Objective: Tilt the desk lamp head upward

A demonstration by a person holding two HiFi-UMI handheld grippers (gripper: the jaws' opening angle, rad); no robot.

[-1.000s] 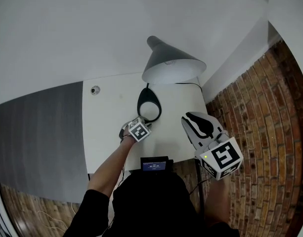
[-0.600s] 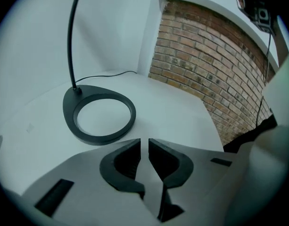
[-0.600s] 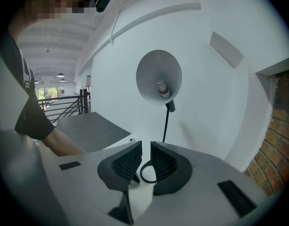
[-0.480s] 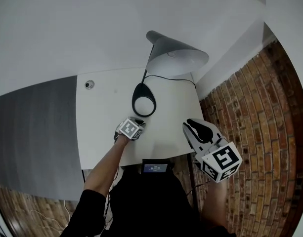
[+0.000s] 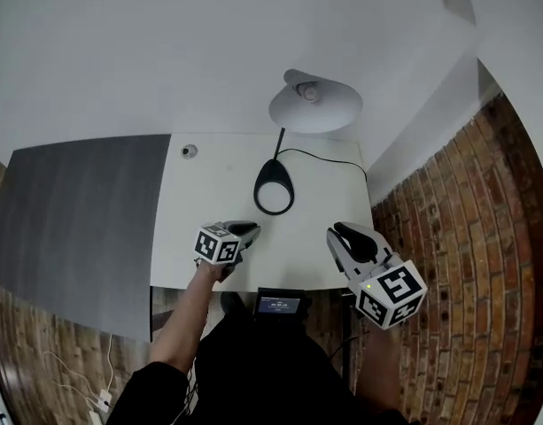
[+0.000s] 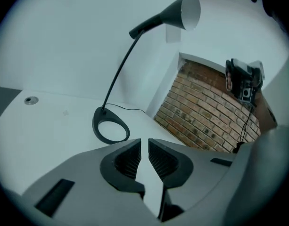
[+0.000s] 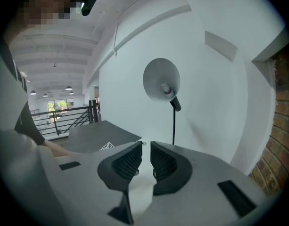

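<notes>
Tongs left (image 5: 250,229) and tongs right (image 5: 340,232), each narrowly ajar, empty, apart from the lamp (image 5: 314,104).

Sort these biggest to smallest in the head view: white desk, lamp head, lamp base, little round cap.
1. white desk
2. lamp head, though it stands higher, nearer the camera, so it may look bigger than it is
3. lamp base
4. little round cap

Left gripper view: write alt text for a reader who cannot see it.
A black lamp stands on a white table, its head high at the upper right. In the foreground the left tool has its jaws slightly apart, nothing between them; a brick wall lies to the right.
</notes>
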